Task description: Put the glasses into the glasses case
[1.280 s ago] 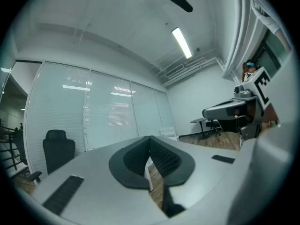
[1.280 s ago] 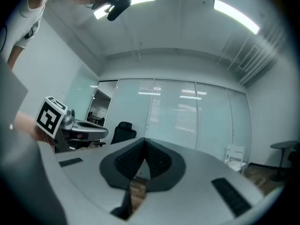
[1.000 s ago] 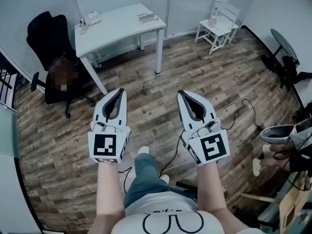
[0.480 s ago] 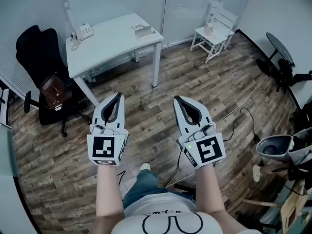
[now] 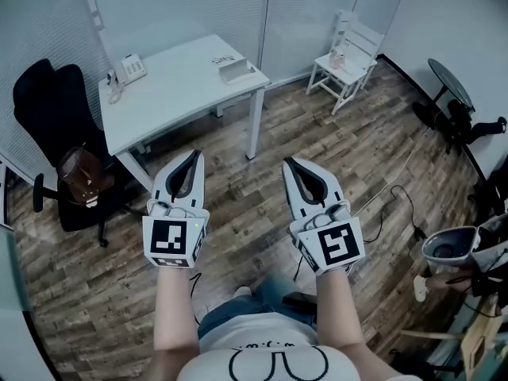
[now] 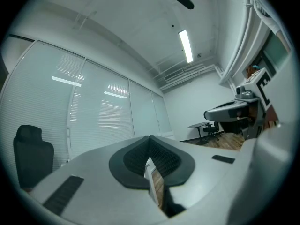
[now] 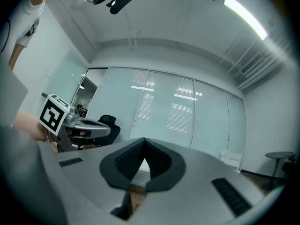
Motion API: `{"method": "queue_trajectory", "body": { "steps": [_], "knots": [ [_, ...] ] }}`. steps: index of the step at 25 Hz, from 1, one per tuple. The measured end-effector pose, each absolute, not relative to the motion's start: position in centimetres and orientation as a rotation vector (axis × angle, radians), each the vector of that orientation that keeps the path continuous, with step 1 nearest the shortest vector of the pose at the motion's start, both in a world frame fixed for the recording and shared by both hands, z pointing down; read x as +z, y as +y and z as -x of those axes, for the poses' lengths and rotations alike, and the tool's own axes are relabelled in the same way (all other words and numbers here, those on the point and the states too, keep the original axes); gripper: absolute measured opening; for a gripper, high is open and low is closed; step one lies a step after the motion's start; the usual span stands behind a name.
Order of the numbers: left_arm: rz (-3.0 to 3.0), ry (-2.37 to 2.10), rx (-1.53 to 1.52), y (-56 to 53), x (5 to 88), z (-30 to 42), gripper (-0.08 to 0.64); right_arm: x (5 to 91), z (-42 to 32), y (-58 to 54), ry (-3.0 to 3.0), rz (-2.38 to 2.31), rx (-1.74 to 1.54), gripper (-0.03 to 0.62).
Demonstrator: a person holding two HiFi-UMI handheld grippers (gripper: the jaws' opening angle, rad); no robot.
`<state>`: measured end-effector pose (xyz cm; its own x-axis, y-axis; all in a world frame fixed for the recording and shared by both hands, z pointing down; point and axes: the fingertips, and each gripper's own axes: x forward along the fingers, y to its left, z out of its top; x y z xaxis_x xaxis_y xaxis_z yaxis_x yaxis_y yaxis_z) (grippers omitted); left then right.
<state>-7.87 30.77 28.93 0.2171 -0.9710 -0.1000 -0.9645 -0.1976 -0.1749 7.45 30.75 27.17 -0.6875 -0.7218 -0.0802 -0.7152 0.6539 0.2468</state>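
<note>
Both grippers are held out level over the wooden floor, side by side, short of a white table (image 5: 178, 90). My left gripper (image 5: 194, 155) is shut with nothing in it; in the left gripper view its dark pads (image 6: 161, 158) meet at the tip. My right gripper (image 5: 288, 163) is shut and empty too, its pads (image 7: 157, 163) closed to a point. A small pale box-like thing (image 5: 239, 71), possibly the glasses case, lies at the table's far right corner. A tiny dark item (image 5: 225, 59) lies behind it; I cannot tell what it is.
A desk phone (image 5: 129, 68) sits at the table's left end. A black office chair (image 5: 48, 109) carrying a brown bag (image 5: 79, 177) stands left of the table. A small white chair (image 5: 349, 54) is by the far wall. Cables (image 5: 389, 197) and dark stands (image 5: 452, 94) lie to the right.
The person has walked forward: the table, the black chair and the white chair have come nearer and lower in the head view. Both grippers keep the same shut pose.
</note>
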Motion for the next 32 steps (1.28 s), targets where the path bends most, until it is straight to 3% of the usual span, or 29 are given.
{"method": "queue_trajectory", "body": {
  "steps": [11, 32],
  "knots": [
    [2.238, 1.917, -0.069, 22.8, 30.4, 11.4, 0.017, 28.5, -5.1, 21.0, -2.844, -1.184, -0.422, 0.010],
    [2.203, 2.013, -0.096, -10.7, 30.0, 14.3, 0.017, 29.2, -3.5, -13.7, -2.911, -1.127, -0.277, 0.011]
  ]
}}
